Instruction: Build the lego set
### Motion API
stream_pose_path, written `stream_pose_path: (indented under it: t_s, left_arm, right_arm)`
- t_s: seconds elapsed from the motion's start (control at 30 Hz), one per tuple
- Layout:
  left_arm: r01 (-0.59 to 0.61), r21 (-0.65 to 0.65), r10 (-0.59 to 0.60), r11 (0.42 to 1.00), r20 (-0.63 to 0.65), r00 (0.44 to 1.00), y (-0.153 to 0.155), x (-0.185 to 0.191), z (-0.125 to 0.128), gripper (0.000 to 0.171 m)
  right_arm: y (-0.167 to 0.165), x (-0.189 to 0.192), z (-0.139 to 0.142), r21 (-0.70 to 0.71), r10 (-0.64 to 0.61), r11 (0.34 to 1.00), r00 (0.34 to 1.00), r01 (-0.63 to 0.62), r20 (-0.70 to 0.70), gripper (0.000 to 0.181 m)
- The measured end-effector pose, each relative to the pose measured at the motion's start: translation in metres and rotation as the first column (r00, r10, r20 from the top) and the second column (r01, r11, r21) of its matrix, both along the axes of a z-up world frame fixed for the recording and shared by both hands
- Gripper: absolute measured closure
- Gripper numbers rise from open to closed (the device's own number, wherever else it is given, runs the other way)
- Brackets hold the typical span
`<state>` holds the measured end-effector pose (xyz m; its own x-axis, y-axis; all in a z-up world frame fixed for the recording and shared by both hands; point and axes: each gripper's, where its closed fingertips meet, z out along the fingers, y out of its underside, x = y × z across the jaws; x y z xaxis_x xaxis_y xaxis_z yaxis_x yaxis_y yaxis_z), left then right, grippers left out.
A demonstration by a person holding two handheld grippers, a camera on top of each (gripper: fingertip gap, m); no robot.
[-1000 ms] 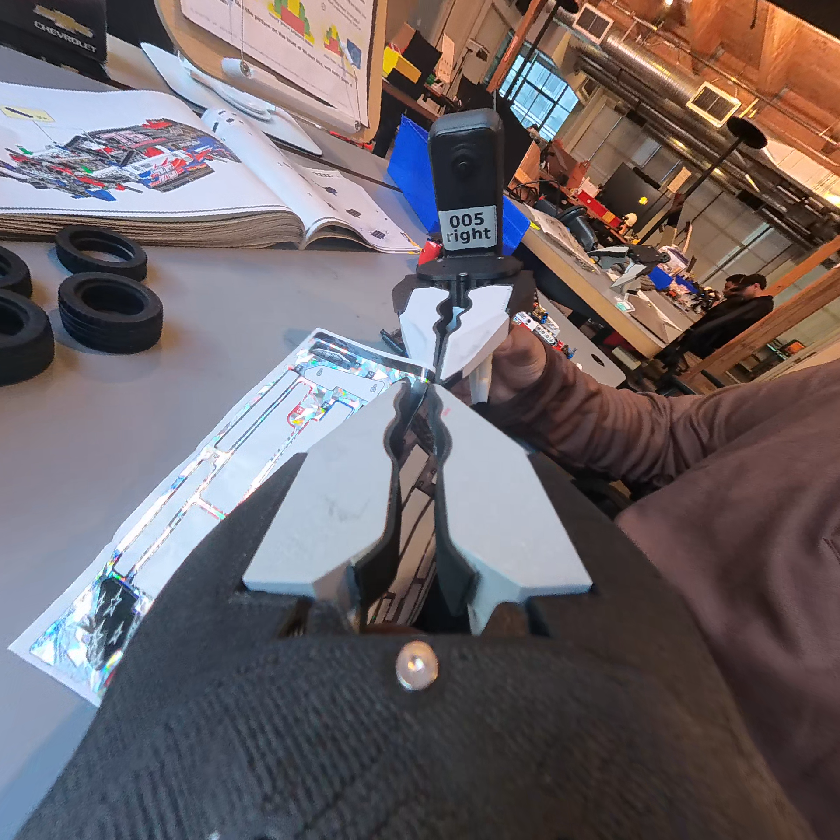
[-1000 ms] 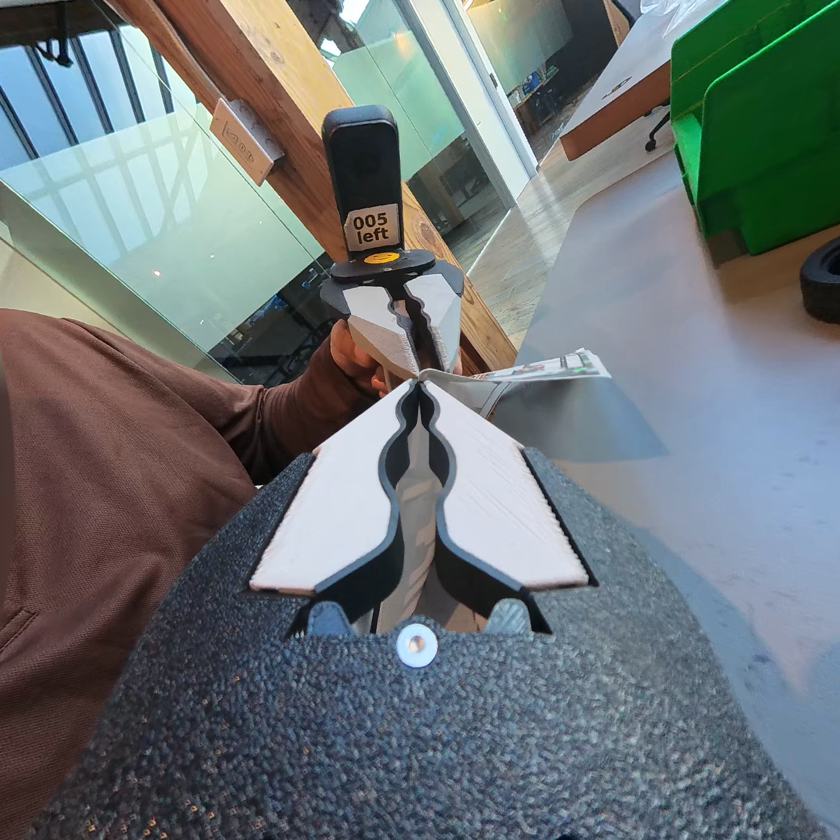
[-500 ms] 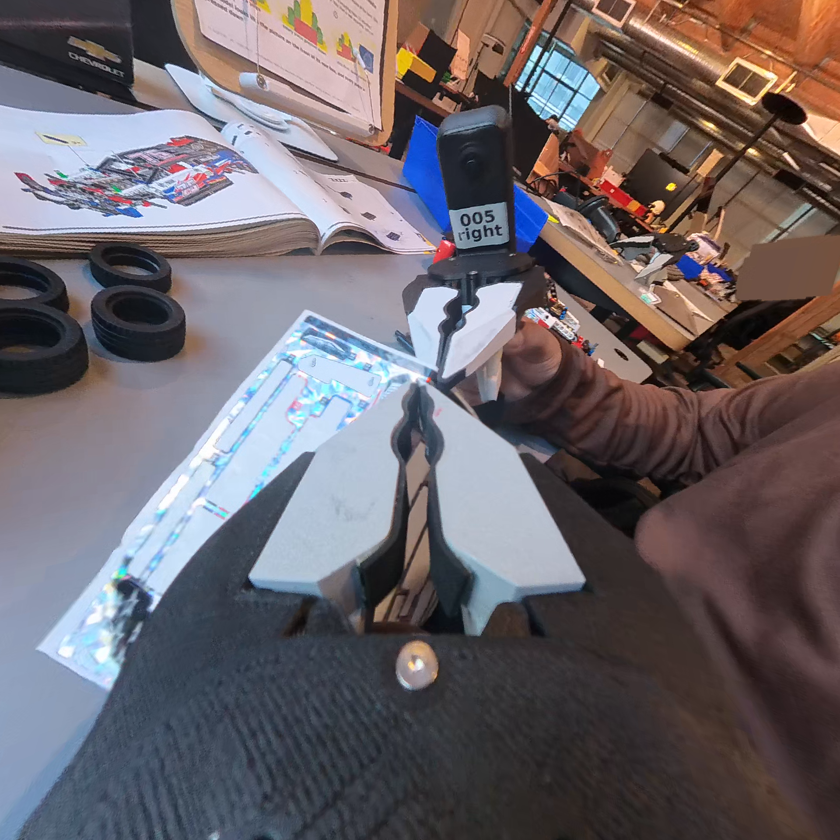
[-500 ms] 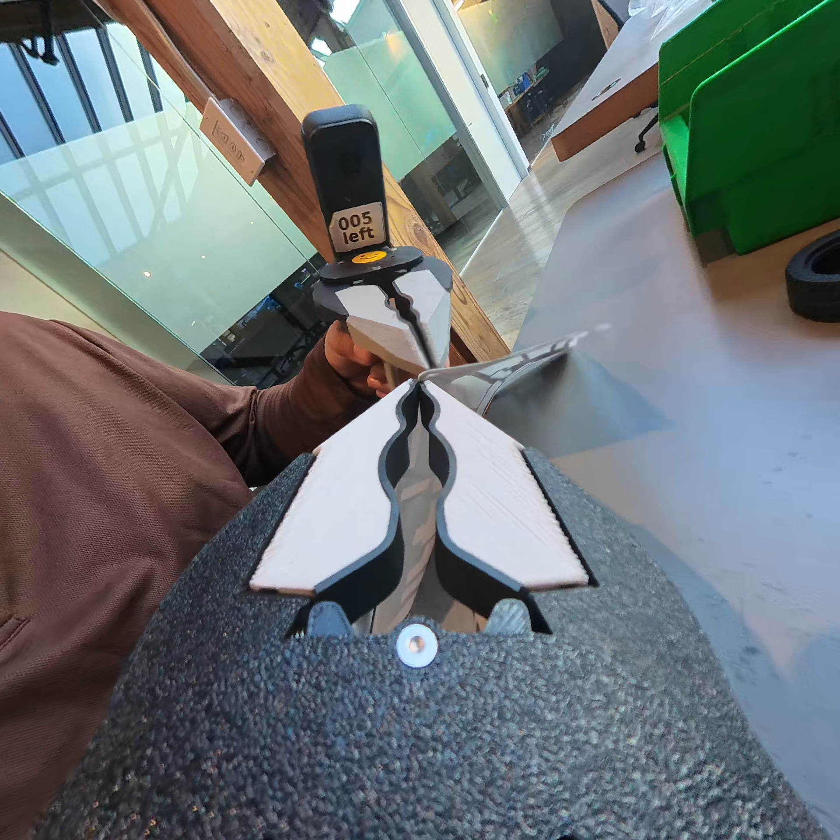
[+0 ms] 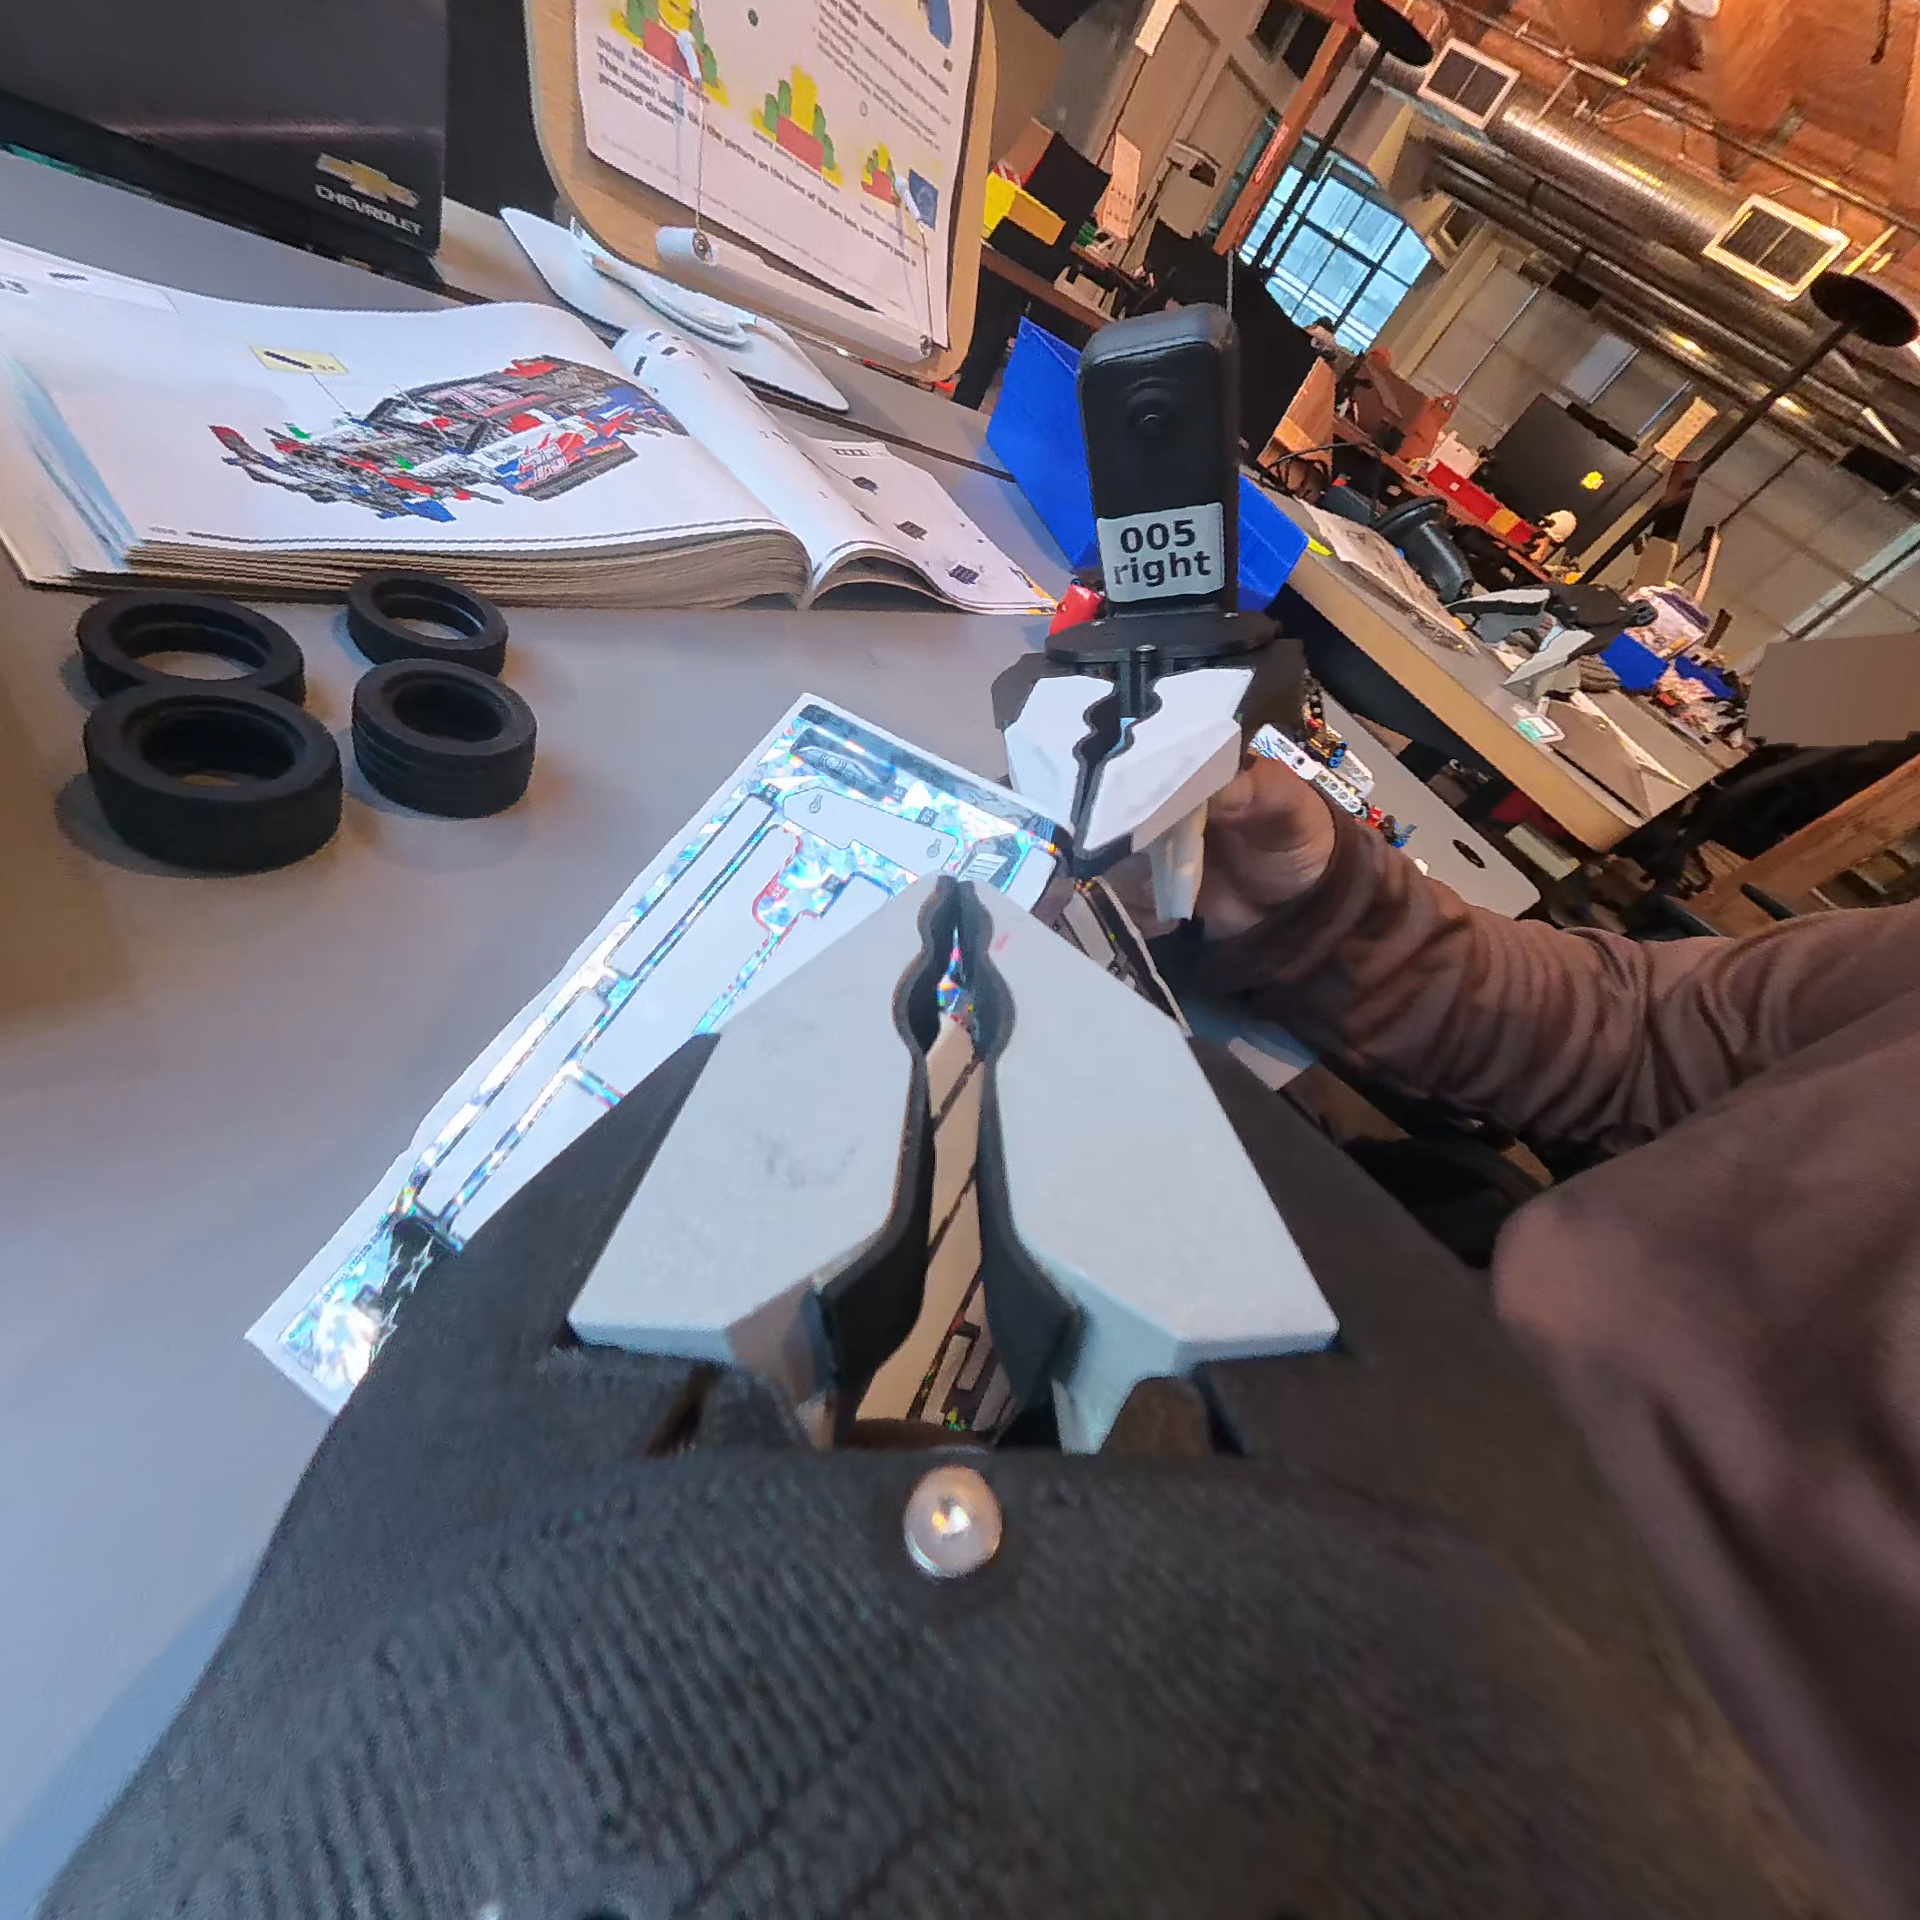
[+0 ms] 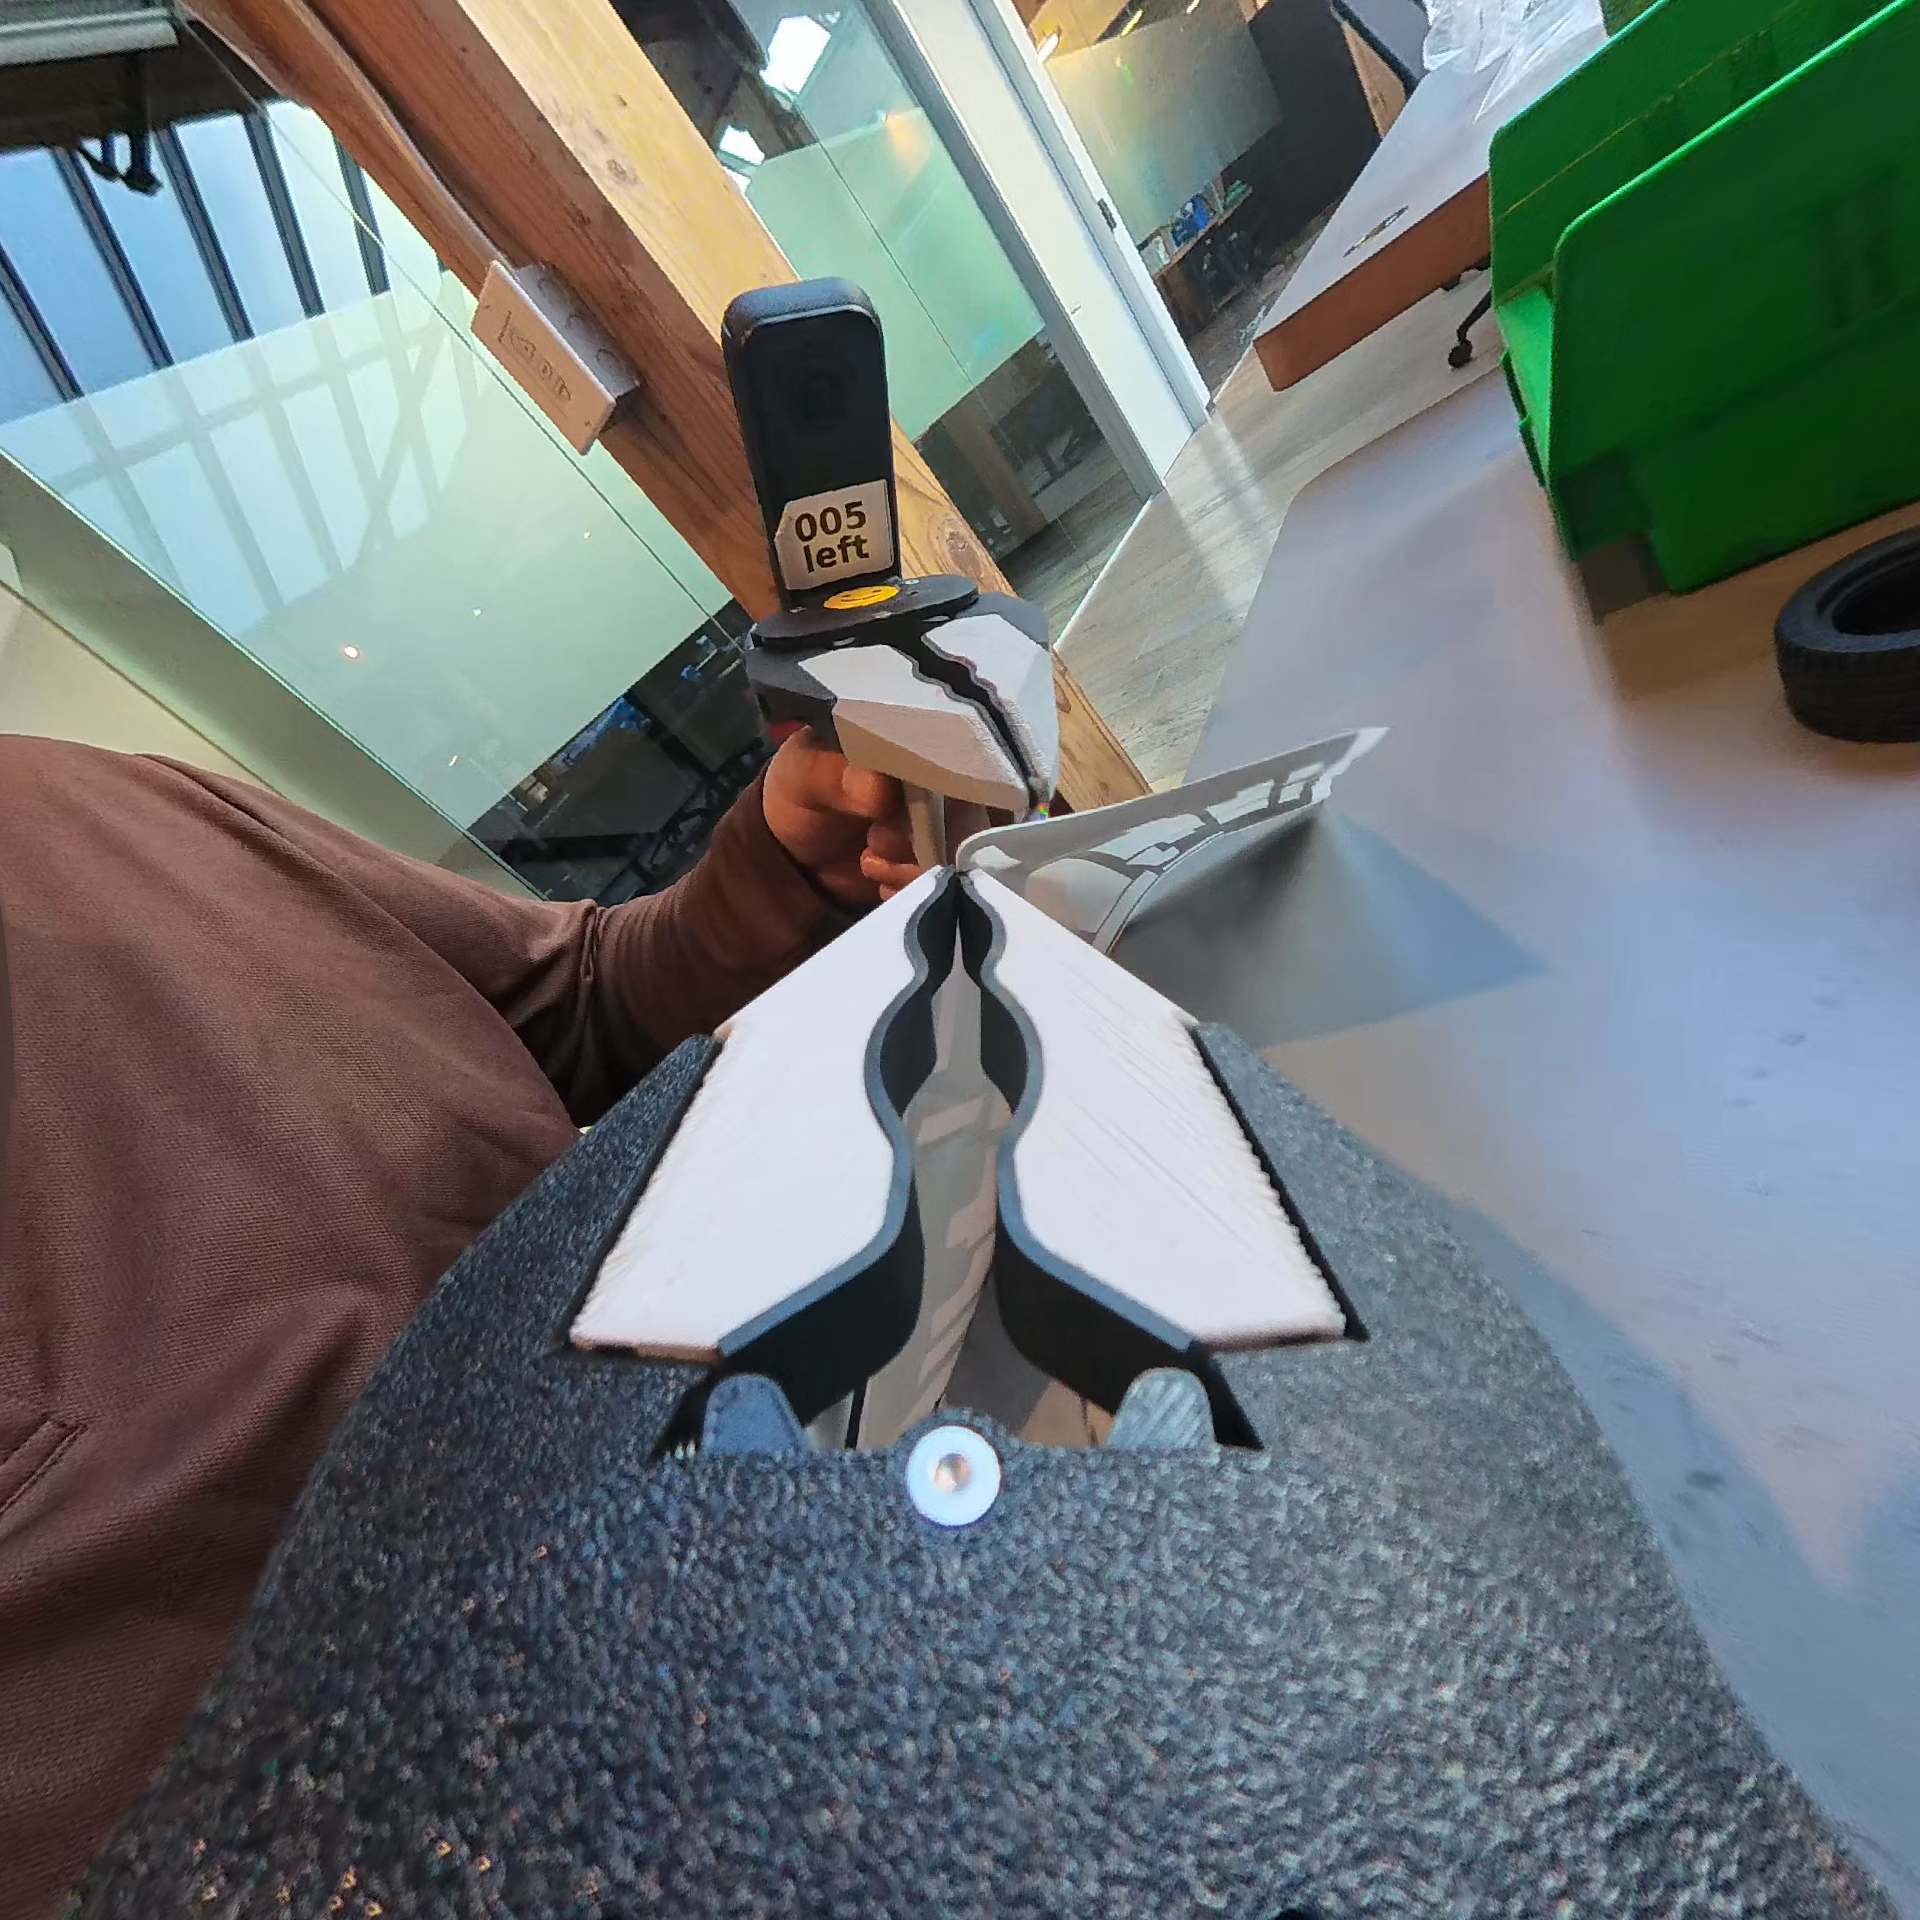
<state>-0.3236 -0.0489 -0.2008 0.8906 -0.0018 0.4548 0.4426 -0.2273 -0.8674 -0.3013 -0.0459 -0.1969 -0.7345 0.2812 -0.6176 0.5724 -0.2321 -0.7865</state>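
A holographic sticker sheet (image 5: 665, 987) is held between both grippers, just above the grey table (image 5: 187, 1091). My left gripper (image 5: 951, 894) is shut on the sheet's near edge. My right gripper (image 5: 1081, 857) faces it, shut on the sheet's far corner. In the right wrist view the right gripper (image 6: 956, 883) pinches the sheet (image 6: 1174, 821), which slopes up off the table (image 6: 1558, 1195), and the left gripper (image 6: 1039, 800) meets it tip to tip. Several black tyres (image 5: 213, 769) lie at the left. An open instruction book (image 5: 416, 488) lies behind them.
Green bins (image 6: 1714, 312) stand at the far side of the table, with one tyre (image 6: 1849, 644) next to them. A blue bin (image 5: 1039, 416) and a standing poster board (image 5: 790, 104) are behind the book. The person's brown sleeves flank both grippers. Only a small space, under 4 cm, lies between the two pairs of fingers.
The sheet's free end has risen and tilted up off the table. Both grippers have stayed shut on it and shifted slightly, bringing more tyres into the left wrist view.
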Motion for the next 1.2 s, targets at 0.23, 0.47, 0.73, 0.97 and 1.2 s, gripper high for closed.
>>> stream_pose_path:
  t_s: [0.23, 0.47, 0.73, 0.97, 1.2]
  left_arm:
    - [-0.063, 0.073, 0.063, 0.995, -0.007, 0.998, -0.007, -0.014, 0.017, 0.171]
    - [-0.099, 0.151, 0.109, 0.984, -0.061, 0.992, -0.022, -0.021, 0.049, 0.171]
    - [-0.024, 0.267, 0.075, 0.963, -0.180, 0.981, -0.027, -0.004, 0.102, 0.171]
    - [0.130, 0.253, -0.077, 0.959, -0.210, 0.975, 0.014, 0.029, 0.098, 0.171]
    - [0.262, 0.218, -0.222, 0.940, -0.188, 0.957, 0.061, 0.064, 0.089, 0.171]
  right_arm:
    - [0.009, -0.007, -0.001, -0.014, -0.040, 0.999, 0.999, 0.040, 0.018, 0.181]
    - [0.029, -0.010, 0.010, -0.021, -0.105, 0.994, 0.994, 0.105, -0.023, 0.181]
    - [0.103, 0.063, 0.165, 0.100, -0.284, 0.941, 0.917, 0.322, -0.280, 0.181]
    - [0.279, 0.228, 0.233, 0.172, -0.756, 0.517, 0.542, 0.839, -0.368, 0.181]
    - [0.454, 0.428, 0.130, 0.209, -0.997, 0.046, 0.060, 0.977, -0.057, 0.181]
